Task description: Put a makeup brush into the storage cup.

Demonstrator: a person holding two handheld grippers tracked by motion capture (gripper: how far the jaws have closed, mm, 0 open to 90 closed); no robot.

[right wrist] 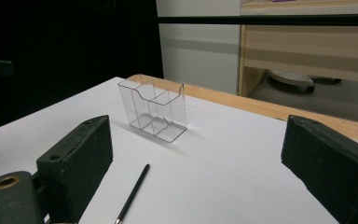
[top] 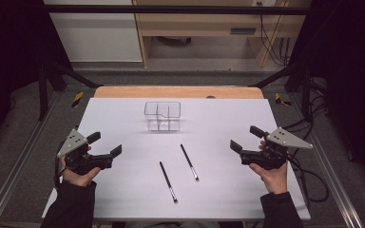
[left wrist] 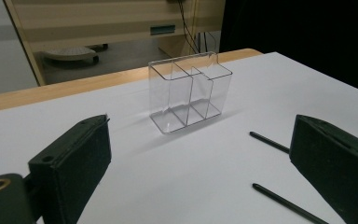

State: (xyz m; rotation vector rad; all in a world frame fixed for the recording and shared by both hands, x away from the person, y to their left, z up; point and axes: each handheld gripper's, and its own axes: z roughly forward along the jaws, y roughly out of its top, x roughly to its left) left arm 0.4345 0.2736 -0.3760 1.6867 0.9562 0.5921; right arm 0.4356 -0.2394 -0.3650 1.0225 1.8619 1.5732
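Note:
A clear plastic organizer [top: 162, 116] with several compartments stands upright toward the back middle of the white table; I also see the organizer [left wrist: 189, 90] in the left gripper view and the organizer [right wrist: 154, 108] in the right gripper view. Two thin black brushes lie in front of it: one brush [top: 168, 181] to the left, the other brush [top: 189, 162] to the right. My left gripper [top: 107, 144] hovers at the table's left, open and empty. At the table's right my right gripper [top: 246, 138] is open and empty too. Both point inward toward the organizer.
The white table top [top: 218, 118] has a wooden edge [top: 178, 91] at the back. Beyond it stand a wooden shelf unit [top: 204, 23] and cables [top: 278, 47]. Black frame posts flank the table on both sides.

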